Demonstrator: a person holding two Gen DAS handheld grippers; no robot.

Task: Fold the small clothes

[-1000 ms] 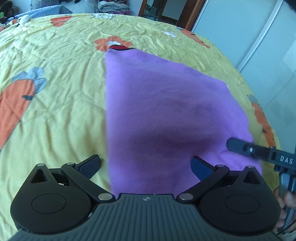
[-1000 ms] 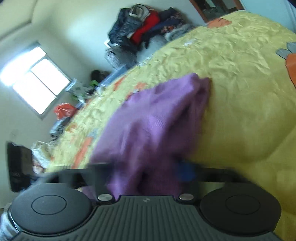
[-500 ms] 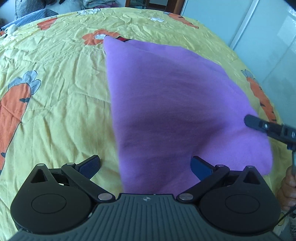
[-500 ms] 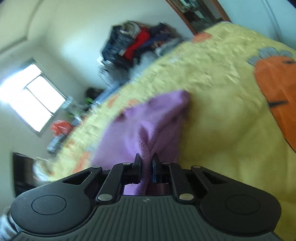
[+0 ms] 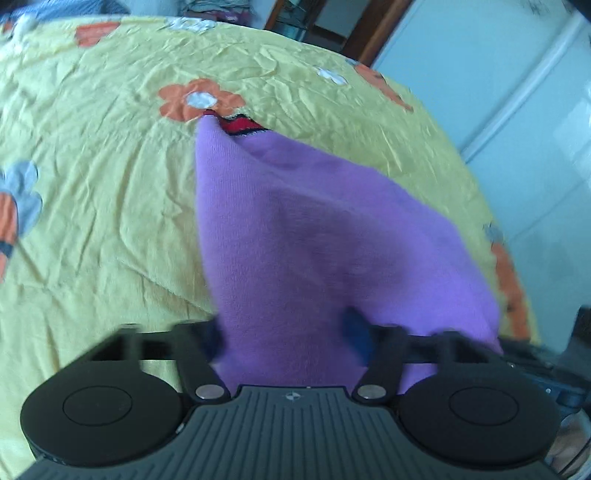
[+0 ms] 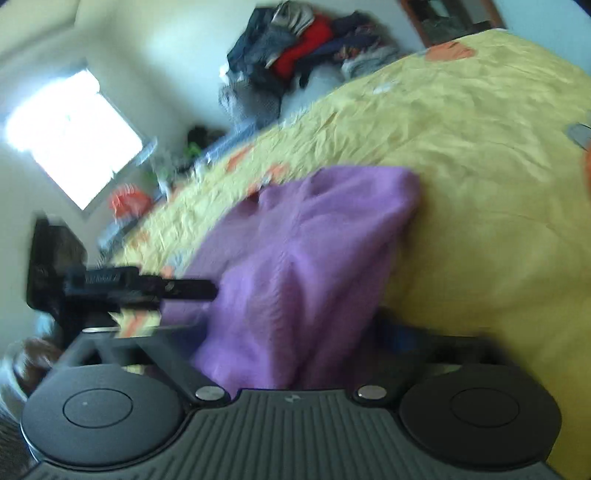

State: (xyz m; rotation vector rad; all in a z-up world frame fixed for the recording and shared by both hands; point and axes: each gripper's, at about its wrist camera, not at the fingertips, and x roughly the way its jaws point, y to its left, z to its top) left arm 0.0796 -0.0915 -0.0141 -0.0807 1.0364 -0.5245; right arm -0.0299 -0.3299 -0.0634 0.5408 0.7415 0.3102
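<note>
A purple garment [image 5: 314, 229] lies on the yellow bed cover [image 5: 92, 184], with a red patch [image 5: 240, 123] at its far corner. Its near end rises up into my left gripper [image 5: 284, 332], whose jaws are closing with the cloth between them; the pads stand apart. In the right wrist view the same garment [image 6: 314, 240] is bunched and lifted into my right gripper [image 6: 280, 339]. Those jaws are opening a little, with a thick fold filling the gap. One left gripper finger [image 6: 184, 286] shows at the cloth's left edge. Both views are blurred.
The flowered yellow cover [image 6: 480, 166] spreads around the garment. A heap of clothes [image 6: 306, 48] sits past the bed's far side under a bright window [image 6: 70, 136]. Pale wardrobe panels [image 5: 498, 92] and a doorway [image 5: 306, 26] stand beyond the bed's right edge.
My left jaws have narrowed from wide apart onto the garment's near end, which has risen. The right jaws pinched almost together half a second ago and now stand wider around a bunch.
</note>
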